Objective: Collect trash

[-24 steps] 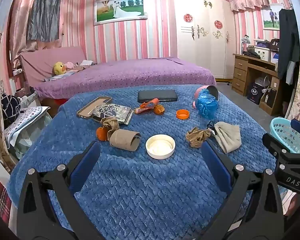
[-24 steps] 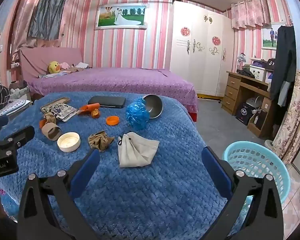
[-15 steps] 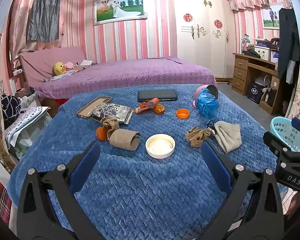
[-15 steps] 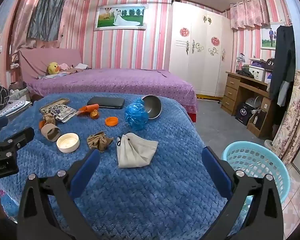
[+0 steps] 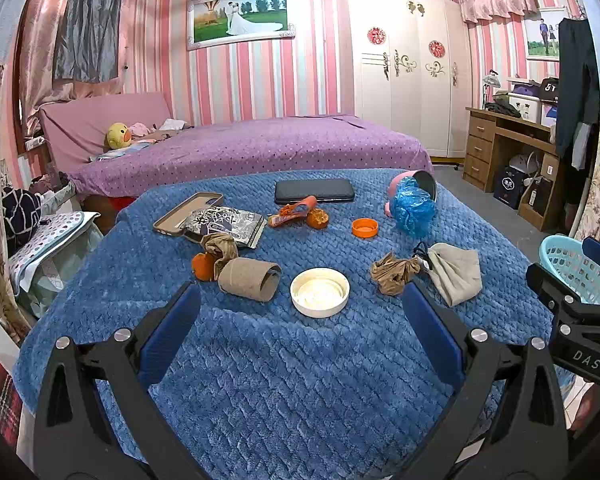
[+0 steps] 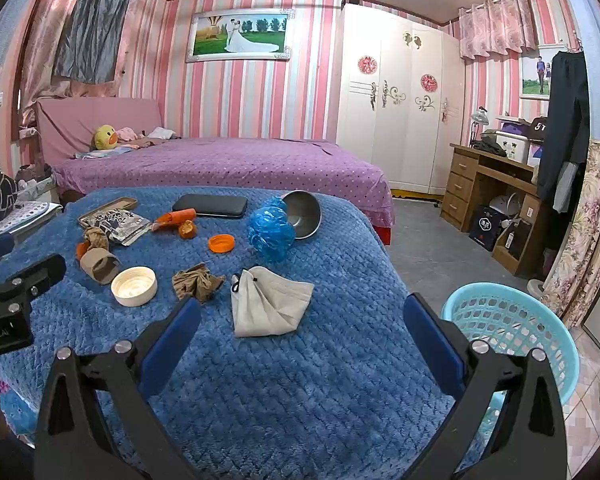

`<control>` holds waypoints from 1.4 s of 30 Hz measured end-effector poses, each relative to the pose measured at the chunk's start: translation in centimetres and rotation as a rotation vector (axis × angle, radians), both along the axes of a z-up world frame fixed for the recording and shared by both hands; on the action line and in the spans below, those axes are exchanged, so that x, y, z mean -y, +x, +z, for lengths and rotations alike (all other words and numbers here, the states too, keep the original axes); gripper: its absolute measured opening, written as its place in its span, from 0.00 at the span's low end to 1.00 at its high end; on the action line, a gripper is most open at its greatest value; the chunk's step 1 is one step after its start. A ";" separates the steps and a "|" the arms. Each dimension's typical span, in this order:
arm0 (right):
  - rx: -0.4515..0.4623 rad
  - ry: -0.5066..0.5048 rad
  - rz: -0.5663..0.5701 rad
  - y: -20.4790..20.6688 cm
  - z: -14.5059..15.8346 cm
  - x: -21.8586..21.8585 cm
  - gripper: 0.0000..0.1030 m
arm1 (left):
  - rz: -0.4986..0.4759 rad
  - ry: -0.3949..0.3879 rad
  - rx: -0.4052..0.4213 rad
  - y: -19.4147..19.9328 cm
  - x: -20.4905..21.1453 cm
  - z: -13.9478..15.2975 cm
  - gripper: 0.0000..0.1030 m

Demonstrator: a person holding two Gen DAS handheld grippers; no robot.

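The left tool [image 5: 300, 312] hangs above the near part of a bench covered by a blue quilted blanket [image 5: 284, 392], its blue pads spread wide with nothing between them; the right tool [image 6: 300, 320] is likewise spread wide and empty over the same blanket; just ahead of the left tool lies a white lid [image 5: 319, 292], with a cardboard tube [image 5: 249, 280] ahead to its left touching an orange peel [image 5: 202, 266]; a crumpled brown wrapper [image 5: 394, 273] sits ahead to the right, beside a beige cloth pouch [image 5: 456, 272]; in the right wrist view that pouch [image 6: 268, 304] lies just ahead of the right tool; farther off are an orange cap [image 6: 221, 243], a blue crumpled bag [image 6: 271, 233] against a tipped metal bowl [image 6: 304, 214], and a black case [image 6: 211, 205]; a light blue basket [image 6: 512, 328] stands on the floor off the right tool's right pad.
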State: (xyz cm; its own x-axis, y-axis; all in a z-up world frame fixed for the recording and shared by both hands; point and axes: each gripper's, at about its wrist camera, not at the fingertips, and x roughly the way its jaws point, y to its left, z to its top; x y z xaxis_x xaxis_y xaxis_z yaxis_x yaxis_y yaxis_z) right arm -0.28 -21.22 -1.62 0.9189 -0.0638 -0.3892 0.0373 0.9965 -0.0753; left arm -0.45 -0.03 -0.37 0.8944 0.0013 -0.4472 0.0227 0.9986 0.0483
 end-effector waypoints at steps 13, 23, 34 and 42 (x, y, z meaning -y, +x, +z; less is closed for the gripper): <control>0.002 0.000 -0.003 -0.1 0.0 0.2 0.96 | 0.002 -0.003 0.001 0.2 0.3 0.0 0.95; 0.003 0.000 -0.002 -0.1 0.0 0.2 0.96 | 0.000 -0.005 -0.001 0.2 0.3 0.1 0.95; 0.002 -0.001 -0.004 -0.2 0.1 0.2 0.96 | -0.002 -0.006 -0.002 0.2 0.2 0.2 0.95; 0.002 -0.001 -0.003 -0.2 0.1 0.3 0.96 | -0.001 -0.006 -0.002 0.2 0.3 0.2 0.95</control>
State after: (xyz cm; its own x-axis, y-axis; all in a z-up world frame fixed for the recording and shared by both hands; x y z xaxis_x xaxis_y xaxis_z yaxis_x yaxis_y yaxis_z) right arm -0.52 -21.50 -1.51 0.9194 -0.0674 -0.3876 0.0408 0.9962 -0.0765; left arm -0.29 -0.31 -0.13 0.8934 -0.0026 -0.4493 0.0241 0.9988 0.0422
